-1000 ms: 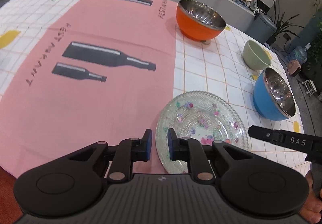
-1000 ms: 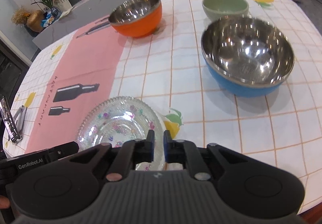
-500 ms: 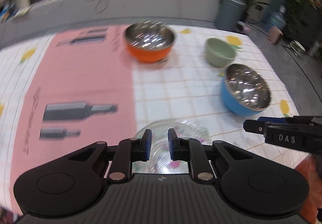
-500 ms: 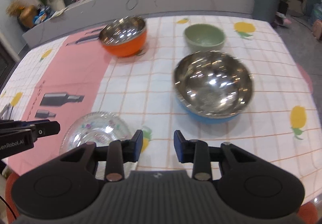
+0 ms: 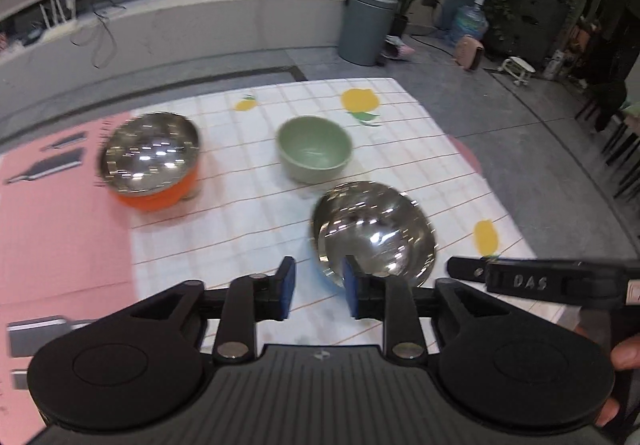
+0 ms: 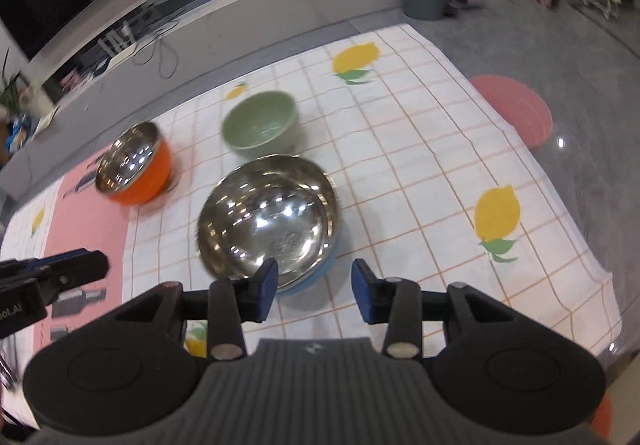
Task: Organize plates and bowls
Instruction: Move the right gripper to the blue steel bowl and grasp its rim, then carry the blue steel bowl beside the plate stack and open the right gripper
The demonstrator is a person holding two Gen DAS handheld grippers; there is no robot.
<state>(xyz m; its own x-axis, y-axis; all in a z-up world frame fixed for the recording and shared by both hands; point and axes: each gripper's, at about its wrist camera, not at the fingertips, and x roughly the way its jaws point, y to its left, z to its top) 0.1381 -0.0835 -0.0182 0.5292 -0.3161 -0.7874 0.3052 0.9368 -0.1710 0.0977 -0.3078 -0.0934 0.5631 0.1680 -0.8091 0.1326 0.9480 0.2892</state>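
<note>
A steel bowl with a blue outside (image 5: 374, 231) (image 6: 268, 223) stands nearest on the tablecloth. A steel bowl with an orange outside (image 5: 150, 161) (image 6: 134, 169) stands farther left. A pale green bowl (image 5: 314, 149) (image 6: 260, 125) stands behind them. My left gripper (image 5: 318, 291) is open and empty, its right pad in front of the blue bowl's near rim. My right gripper (image 6: 314, 285) is open and empty, just short of the blue bowl's near rim. The glass plate is out of view.
The table (image 6: 420, 165) has a white checked cloth with lemon prints and a pink panel (image 5: 60, 245) at the left. Its right edge drops to the floor, where a pink round stool (image 6: 516, 109) stands. A grey bin (image 5: 366, 27) stands beyond.
Both grippers have opened and swung right, away from the glass plate, which has left both views. The blue bowl now lies just ahead of both.
</note>
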